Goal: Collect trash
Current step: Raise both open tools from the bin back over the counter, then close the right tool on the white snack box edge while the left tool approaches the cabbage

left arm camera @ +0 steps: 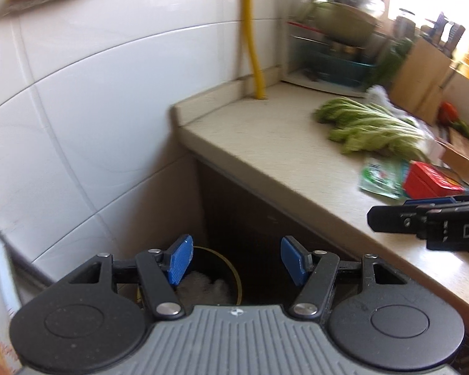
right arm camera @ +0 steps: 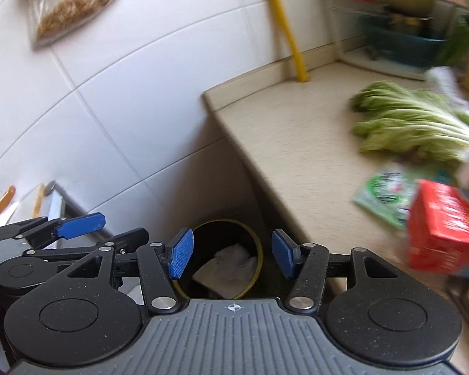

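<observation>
A dark round trash bin with a yellow rim stands on the floor beside the counter end; white crumpled paper lies inside it. It also shows in the left wrist view. My right gripper is open and empty above the bin. My left gripper is open and empty, just left of the right one, over the bin's edge. On the counter lie a green-white wrapper and a red box.
Leafy greens lie on the counter further back. A yellow pipe runs down the tiled wall. A dish rack with pots stands at the counter's back. A bag of grain hangs on the wall.
</observation>
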### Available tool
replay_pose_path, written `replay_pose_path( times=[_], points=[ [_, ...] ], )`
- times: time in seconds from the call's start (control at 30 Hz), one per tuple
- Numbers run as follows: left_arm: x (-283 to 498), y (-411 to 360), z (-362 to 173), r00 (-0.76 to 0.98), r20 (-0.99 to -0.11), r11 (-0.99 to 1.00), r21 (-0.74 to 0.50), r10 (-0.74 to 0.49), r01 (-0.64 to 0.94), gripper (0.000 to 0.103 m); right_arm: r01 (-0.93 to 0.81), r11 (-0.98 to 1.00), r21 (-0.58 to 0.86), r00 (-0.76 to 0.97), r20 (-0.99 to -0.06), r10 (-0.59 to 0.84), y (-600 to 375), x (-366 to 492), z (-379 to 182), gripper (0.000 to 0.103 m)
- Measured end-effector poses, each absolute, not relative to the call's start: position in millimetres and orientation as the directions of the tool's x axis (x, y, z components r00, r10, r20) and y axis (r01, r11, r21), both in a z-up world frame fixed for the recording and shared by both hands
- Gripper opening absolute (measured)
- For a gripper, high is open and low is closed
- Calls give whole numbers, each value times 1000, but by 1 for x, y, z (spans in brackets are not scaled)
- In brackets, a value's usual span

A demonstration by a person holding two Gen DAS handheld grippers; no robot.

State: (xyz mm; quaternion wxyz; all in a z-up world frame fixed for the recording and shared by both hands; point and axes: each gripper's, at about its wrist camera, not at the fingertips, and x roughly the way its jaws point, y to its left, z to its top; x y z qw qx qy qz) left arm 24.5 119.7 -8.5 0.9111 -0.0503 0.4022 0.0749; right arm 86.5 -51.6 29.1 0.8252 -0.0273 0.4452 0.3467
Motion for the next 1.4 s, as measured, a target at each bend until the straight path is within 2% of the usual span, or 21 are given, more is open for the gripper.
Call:
replay_pose_path(
  times=[0.47,0.83,0.97,1.17,1.4],
  points=[
    [86,56,5,671,-727,989,-114,-145,89,60,-404,887,223,510,-750,420,-142,102,51,65],
    [124,-6,20,639,-704,936,-106,-309,336,61,-281,939,196,610,-719,333,-203,136,73,69],
    [134,-15,26,632,-692,921,-128,-350,369,61,-218,952,215,613,-729,305,-225,147,68,69],
    [148,-24,26,630,-696,921,-125,-345,368,61,-157,960,233,610,-742,280,-250,159,59,69],
    [158,-19,22,633,-698,932,-145,-335,333,61,-188,944,270,559,-761,329,-251,171,46,73]
  ],
)
